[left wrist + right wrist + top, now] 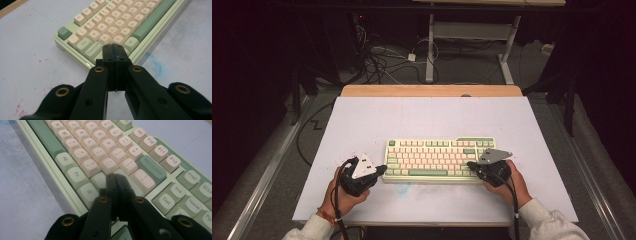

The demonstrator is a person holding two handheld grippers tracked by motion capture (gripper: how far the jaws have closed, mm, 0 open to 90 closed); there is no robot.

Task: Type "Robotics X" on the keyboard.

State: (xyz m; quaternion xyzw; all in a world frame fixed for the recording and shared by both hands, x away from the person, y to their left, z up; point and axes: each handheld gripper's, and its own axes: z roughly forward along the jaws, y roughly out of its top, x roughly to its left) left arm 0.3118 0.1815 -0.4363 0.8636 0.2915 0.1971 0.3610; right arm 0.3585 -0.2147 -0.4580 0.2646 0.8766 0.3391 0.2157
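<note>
A pale green keyboard (439, 160) with cream and green keys lies in the middle of the white table top (362, 125). My left gripper (383, 170) is at its near left corner. In the left gripper view the jaws are pressed together with nothing between them, and the left gripper (114, 47) has its tips over the keyboard (117, 22) by the Caps Lock key. My right gripper (470, 164) is at the near right end. In the right gripper view the right gripper (115, 176) is shut and empty, with its tips above the keyboard (100, 145) just below the Backspace key.
A blue smudge (155, 63) marks the table in front of the keyboard, and red specks (40, 60) dot the surface at its left. A wooden strip (432, 90) edges the far side. Beyond it are cables (382, 62) and a desk frame (472, 32) on the floor.
</note>
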